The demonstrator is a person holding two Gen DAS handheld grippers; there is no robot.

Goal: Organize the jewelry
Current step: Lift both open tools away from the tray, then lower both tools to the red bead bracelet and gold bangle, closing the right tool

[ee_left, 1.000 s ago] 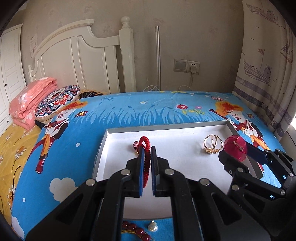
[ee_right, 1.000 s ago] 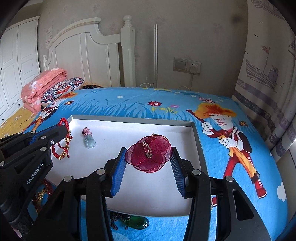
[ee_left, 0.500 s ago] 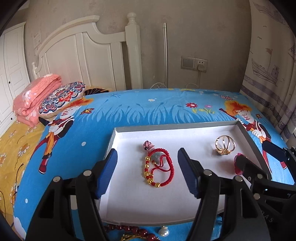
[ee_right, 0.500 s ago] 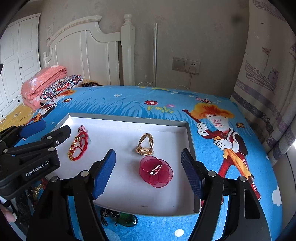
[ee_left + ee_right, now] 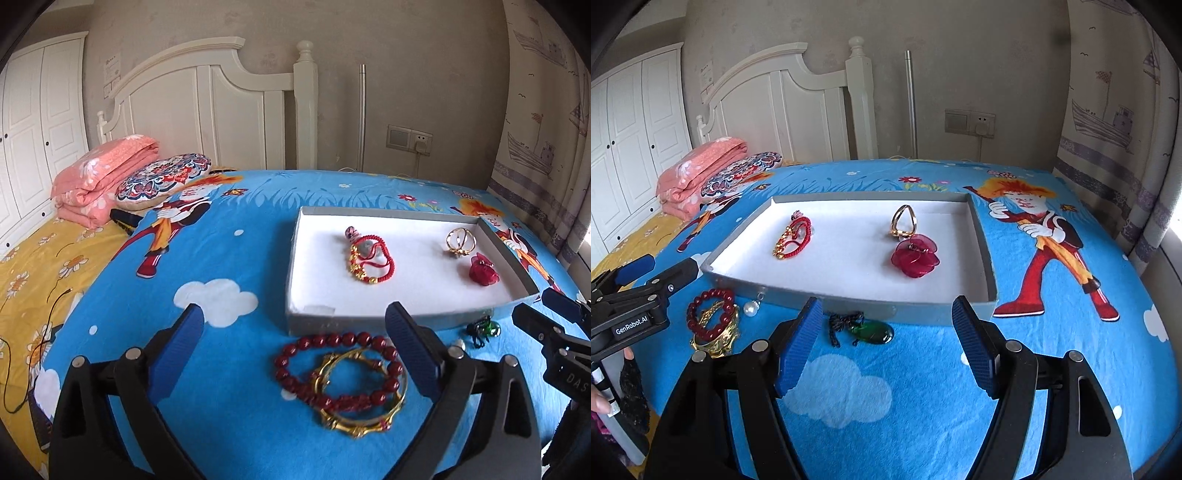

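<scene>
We see our left tongs [image 5: 295,343] opening over dark-red beads [image 5: 332,369] (looped through a gold bangle [image 5: 364,424]) on the bed; right tongs [image 5: 886,339] released, beside the grey tray [image 5: 849,295].

Black grippers [image 5: 295,347] (silver screws), ribbed blue pads [image 5: 798,350].

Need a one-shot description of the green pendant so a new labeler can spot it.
Find the shallow grey tray on the blue cartoon bedspread, then look just outside its near wall. The green pendant lies there on a dark cord, right of the pearl. It is the only green, glassy teardrop; the neighbouring pieces are red beads and gold.
</scene>
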